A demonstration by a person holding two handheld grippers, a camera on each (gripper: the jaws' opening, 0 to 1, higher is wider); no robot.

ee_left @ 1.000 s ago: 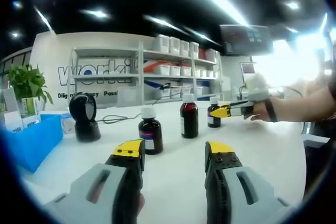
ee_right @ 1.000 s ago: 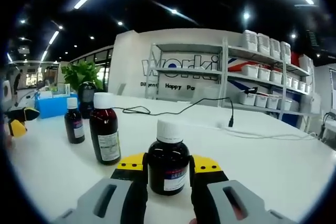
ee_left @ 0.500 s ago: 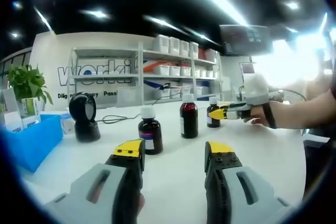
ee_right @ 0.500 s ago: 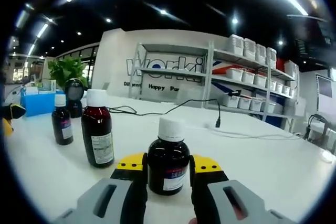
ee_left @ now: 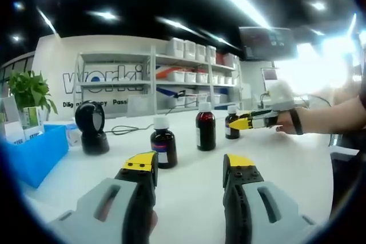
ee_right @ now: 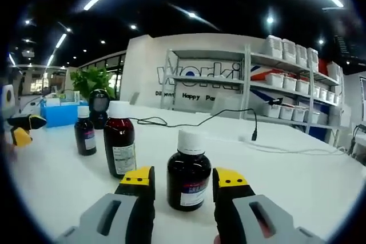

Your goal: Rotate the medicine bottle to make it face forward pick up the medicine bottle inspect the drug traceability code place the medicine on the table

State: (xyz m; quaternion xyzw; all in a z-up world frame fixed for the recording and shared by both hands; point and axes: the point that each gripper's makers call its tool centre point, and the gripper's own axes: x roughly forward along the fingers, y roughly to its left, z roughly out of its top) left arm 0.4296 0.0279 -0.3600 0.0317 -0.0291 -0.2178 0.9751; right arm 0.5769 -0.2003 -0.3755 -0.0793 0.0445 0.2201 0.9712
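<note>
Between the parted right gripper (ee_right: pixel 183 182) jaws stands the medicine bottle (ee_right: pixel 189 171).

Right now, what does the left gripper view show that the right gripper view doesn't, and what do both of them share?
The left gripper view alone takes in the blue bin and the person's forearm behind the right claw. The right gripper view alone brings up the label on the nearest bottle, standing between its open jaws, and a cable across the table. Both share three dark white-capped bottles, the black scanner, the plant and the shelves.
</note>
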